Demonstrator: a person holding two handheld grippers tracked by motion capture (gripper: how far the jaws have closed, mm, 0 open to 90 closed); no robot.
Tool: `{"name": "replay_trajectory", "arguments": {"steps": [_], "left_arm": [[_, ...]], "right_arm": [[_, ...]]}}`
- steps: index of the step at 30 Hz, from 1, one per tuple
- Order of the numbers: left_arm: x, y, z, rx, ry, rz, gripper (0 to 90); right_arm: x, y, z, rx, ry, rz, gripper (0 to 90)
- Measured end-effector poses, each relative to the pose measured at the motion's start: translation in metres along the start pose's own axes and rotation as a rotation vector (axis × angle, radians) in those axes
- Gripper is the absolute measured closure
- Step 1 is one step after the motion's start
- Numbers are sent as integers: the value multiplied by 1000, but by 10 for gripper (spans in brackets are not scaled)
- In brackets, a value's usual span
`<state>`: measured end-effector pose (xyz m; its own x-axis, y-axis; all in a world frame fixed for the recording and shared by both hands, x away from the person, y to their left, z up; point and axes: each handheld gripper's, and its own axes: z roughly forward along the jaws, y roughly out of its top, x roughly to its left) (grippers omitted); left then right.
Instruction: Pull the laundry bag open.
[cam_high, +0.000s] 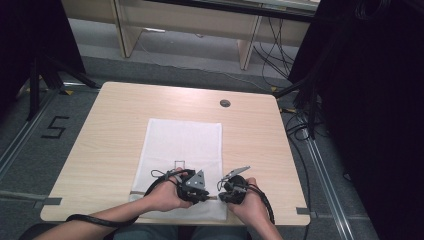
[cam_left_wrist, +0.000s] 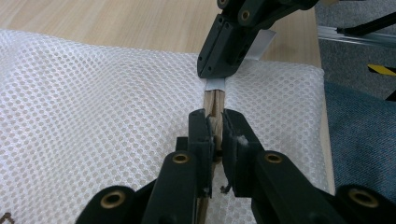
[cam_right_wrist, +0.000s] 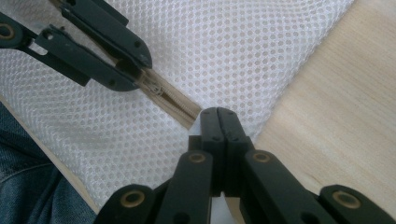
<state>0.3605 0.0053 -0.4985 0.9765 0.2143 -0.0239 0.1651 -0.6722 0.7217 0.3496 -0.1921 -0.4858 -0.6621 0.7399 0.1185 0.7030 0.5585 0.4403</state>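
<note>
White mesh, soft and open-weave, makes up the flat laundry bag (cam_high: 182, 150) that lies on the desk (cam_high: 110, 135), its near edge by the person's side. It looks very light and limp: it will likely fold, drag and bunch under any pull, and the netting gives little to grip, so the firm parts along the tan zipper (cam_left_wrist: 214, 100) seem the best places to take hold. At the left, the left tongs (cam_left_wrist: 214, 122) are closed on the zipper, apparently on its slider or pull, with the tan tape running between the pads. The small metal slider (cam_right_wrist: 154, 87) looks slippery and easy to lose, so a squeeze square across it should serve better than one on the mesh. To the right, the right tongs (cam_right_wrist: 218, 114) are pressed together at the zipper's end, seemingly pinching the white tab (cam_left_wrist: 215, 84) there; I cannot tell how much fabric they have. That end grip looks useful as an anchor, since without it the whole bag would probably slide with the slider. As a container the bag lies flat and appears empty; no bulge shows under the mesh.
</note>
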Motion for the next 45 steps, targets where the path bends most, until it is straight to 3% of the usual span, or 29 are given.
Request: {"name": "replay_trajectory", "arguments": {"steps": [5,6,7,12,13,14,20,25,26,29,31,35,36,45], "left_arm": [[-1,-1,-1,1,1,3,822],[0,-2,-2,-8,-2,7,822],[-1,-2,-3,-8,1,-8,822],[1,-2,-4,3,4,27,822],[0,-2,-5,1,-2,6,822],[1,-3,-6,4,-1,16,822],[2,-5,-10,-18,-3,-15,822],[3,-6,-12,-8,1,22,822],[3,-7,-13,-11,-4,2,822],[2,-7,-14,-19,-9,-7,822],[2,-7,-15,-15,-5,4,822],[3,-10,-17,-26,-8,-20,822],[3,-10,-18,-18,-1,-7,822],[4,-12,-21,-11,1,6,822]], "right_arm": [[-1,0,0,0,-3,-7,900],[1,0,-1,12,0,15,900],[1,0,-1,10,-3,6,900],[1,0,-1,14,-7,10,900],[1,0,-1,14,-5,9,900],[1,0,-1,12,-4,8,900],[1,0,0,-1,0,6,900],[0,0,0,-3,-4,-6,900],[-1,0,0,-3,-4,-7,900],[0,0,0,-2,-3,-5,900],[1,0,-1,11,1,14,900],[-1,0,0,-2,-3,-7,900],[1,0,-1,13,-1,13,900],[1,0,-1,10,-2,8,900]]}}
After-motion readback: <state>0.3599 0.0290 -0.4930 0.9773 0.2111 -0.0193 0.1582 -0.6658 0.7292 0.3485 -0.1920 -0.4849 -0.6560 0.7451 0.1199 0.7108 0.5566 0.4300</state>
